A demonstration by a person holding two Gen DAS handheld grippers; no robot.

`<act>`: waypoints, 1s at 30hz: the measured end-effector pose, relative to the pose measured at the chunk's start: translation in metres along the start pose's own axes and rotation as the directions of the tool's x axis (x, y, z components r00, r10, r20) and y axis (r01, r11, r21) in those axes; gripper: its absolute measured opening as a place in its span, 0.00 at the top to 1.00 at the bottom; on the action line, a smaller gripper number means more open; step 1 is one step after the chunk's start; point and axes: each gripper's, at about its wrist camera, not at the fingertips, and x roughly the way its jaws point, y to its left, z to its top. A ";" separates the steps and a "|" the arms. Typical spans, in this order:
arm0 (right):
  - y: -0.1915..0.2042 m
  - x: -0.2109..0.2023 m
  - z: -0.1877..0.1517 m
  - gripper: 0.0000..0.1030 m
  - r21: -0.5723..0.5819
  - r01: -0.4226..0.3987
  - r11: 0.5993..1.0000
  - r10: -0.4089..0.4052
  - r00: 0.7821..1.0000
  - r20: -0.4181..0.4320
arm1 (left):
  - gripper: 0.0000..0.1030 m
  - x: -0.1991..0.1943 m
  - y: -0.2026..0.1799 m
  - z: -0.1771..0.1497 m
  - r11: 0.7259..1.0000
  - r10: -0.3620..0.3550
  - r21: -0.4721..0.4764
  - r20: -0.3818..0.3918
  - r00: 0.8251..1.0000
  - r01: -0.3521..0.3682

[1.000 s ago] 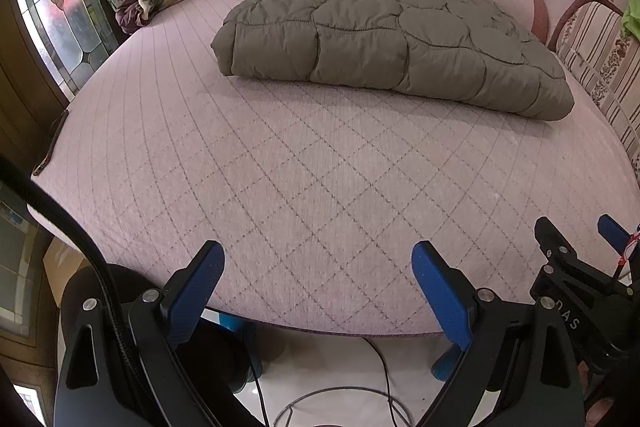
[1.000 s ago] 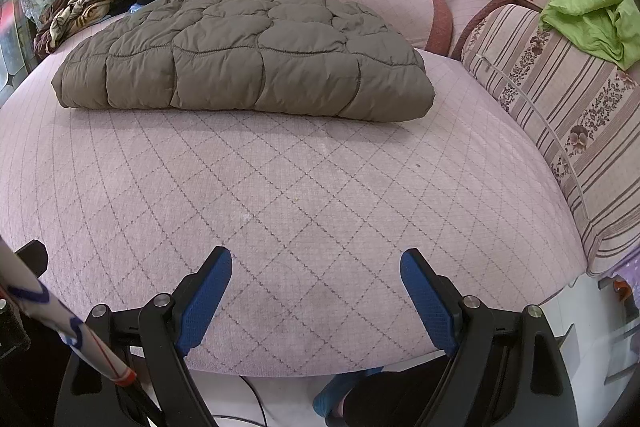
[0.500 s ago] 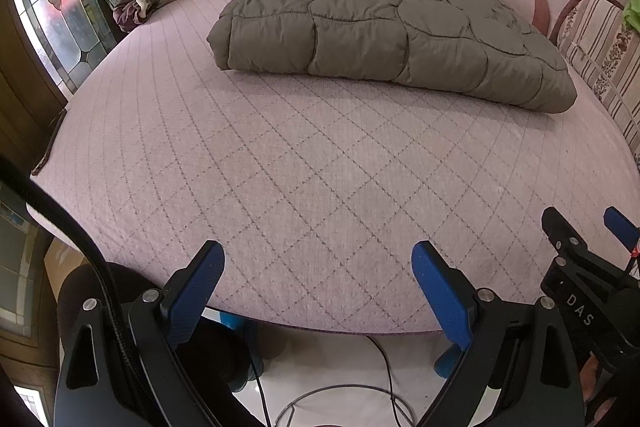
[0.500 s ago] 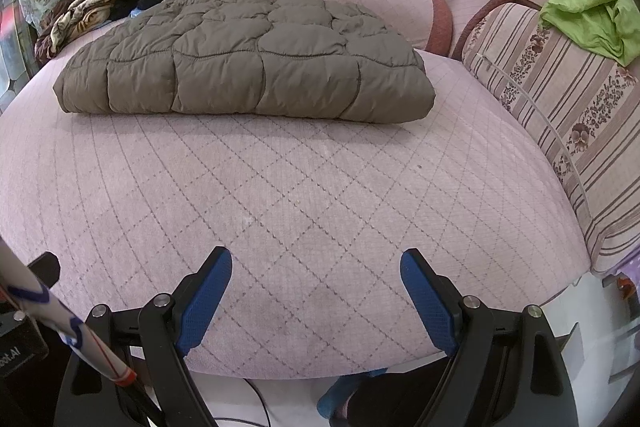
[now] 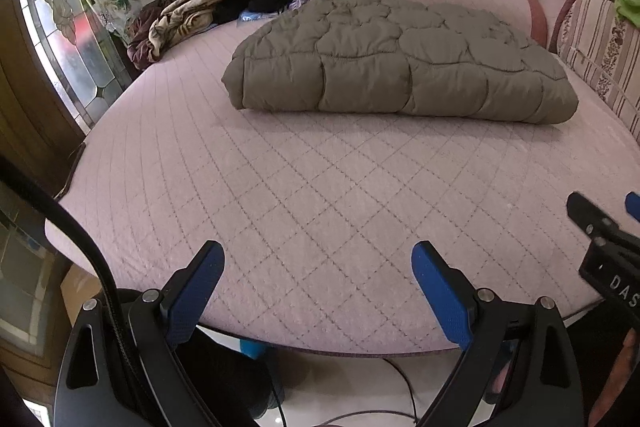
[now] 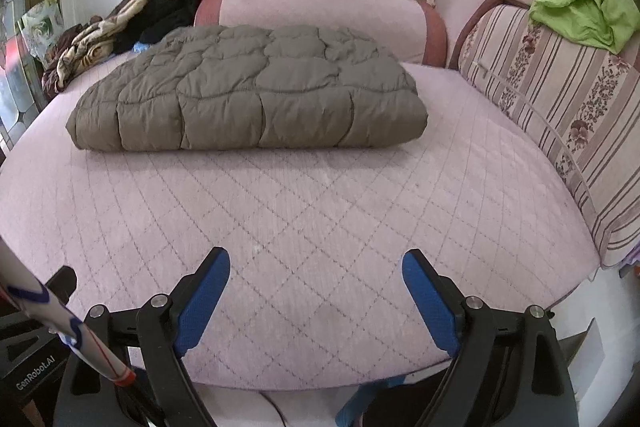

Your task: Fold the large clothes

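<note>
Olive quilted jacket folded on pink bed, striped cushions alongside.

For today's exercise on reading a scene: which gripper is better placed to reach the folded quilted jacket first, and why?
Neither clearly. The left gripper and right gripper are both open, empty, and back at the bed's near edge. The grey-brown jacket lies centrally ahead in both views, slightly favouring two-handed reach.

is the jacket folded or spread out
Folded: the jacket lies as a compact, thick rectangular bundle on the bed, no sleeves showing.
</note>
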 end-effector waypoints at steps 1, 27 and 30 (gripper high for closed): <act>0.000 -0.001 0.000 0.11 -0.003 -0.002 1.000 0.002 1.000 -0.010 | 0.09 -0.001 0.000 0.000 1.000 -0.005 0.001 0.005 1.000 0.005; -0.017 -0.059 -0.002 0.11 0.024 0.008 1.000 -0.009 0.999 0.040 | 0.09 -0.057 0.015 0.012 0.995 -0.079 -0.056 0.066 0.995 0.083; -0.019 -0.069 -0.003 0.11 0.029 0.012 1.000 -0.014 0.998 0.061 | 0.09 -0.066 0.016 0.010 0.995 -0.079 -0.058 0.080 0.994 0.084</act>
